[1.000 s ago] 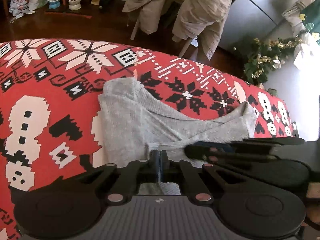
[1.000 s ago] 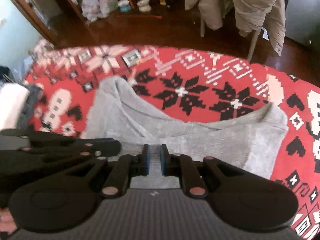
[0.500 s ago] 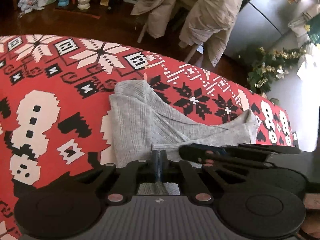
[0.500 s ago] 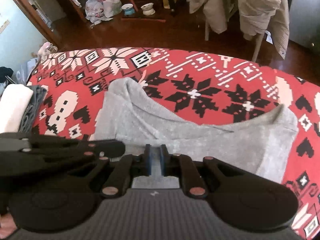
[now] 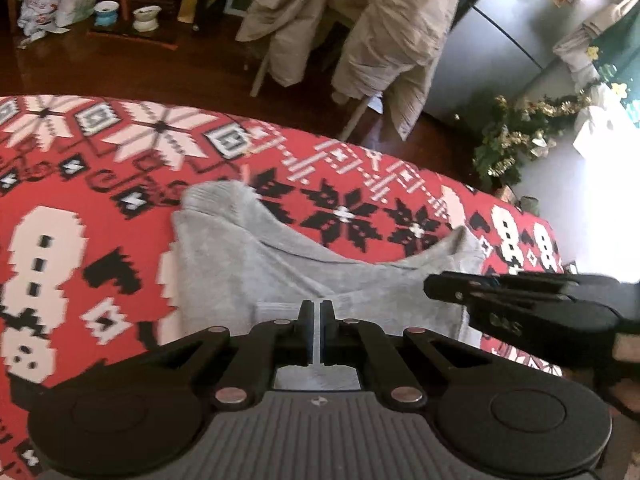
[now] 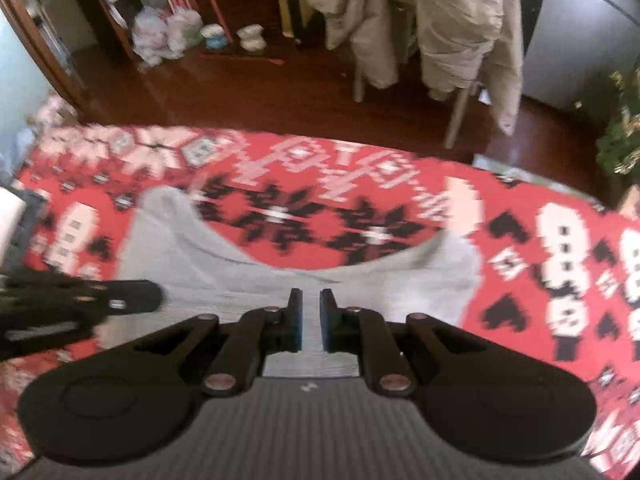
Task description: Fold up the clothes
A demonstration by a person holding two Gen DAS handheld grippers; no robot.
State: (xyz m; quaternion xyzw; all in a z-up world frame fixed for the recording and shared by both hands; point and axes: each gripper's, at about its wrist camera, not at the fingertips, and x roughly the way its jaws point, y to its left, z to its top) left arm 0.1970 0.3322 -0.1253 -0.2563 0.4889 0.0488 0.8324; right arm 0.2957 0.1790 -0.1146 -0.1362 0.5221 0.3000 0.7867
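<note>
Left gripper (image 5: 316, 312): clenched on the near edge of the grey garment (image 5: 248, 264). Right gripper (image 6: 310, 312): fingers slightly parted, grip on fabric undeterminable. Garment lies at frame centre on the red patterned cloth (image 5: 80, 200).

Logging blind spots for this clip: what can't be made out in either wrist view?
- Near edge of the grey garment: hidden behind the tongs' bodies in both views.
- Whether the left tongs actually pinch fabric: contact too narrow to tell.
- Right view: motion blur smears the red patterned cloth.
- White object at the right view's left edge: cut off, unidentifiable.
</note>
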